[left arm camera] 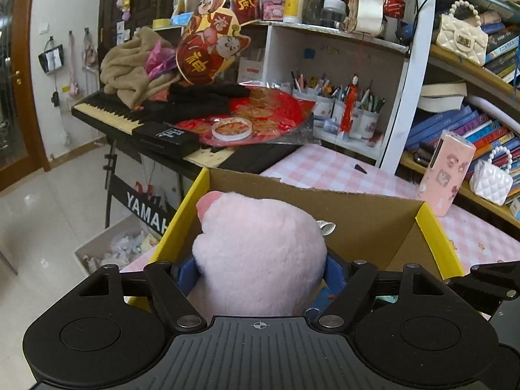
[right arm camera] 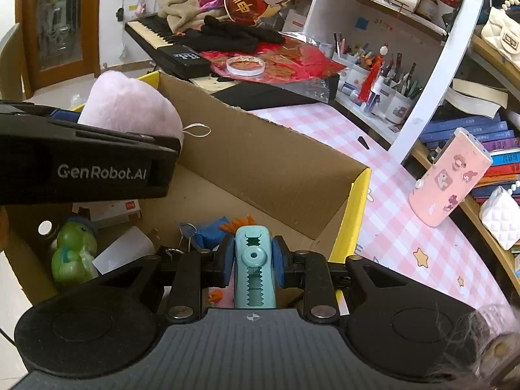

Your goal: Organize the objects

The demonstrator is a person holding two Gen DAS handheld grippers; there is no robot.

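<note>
Right wrist view shows the cardboard box (right arm camera: 286,175) already holding several small things, the right hand-held gripper (right arm camera: 252,263) clamped on a teal clip (right arm camera: 255,269) above it, the left hand-held gripper (left arm camera: 260,276) bracketing a pink plush (left arm camera: 260,253), and a pink case (right arm camera: 448,178) left on the counter (right arm camera: 406,243).

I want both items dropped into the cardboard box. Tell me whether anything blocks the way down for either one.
Nothing visible blocks either. The pink plush toy in the left tool and the teal clip in the right tool already hang over the open cardboard box, with bare floor beneath.
</note>
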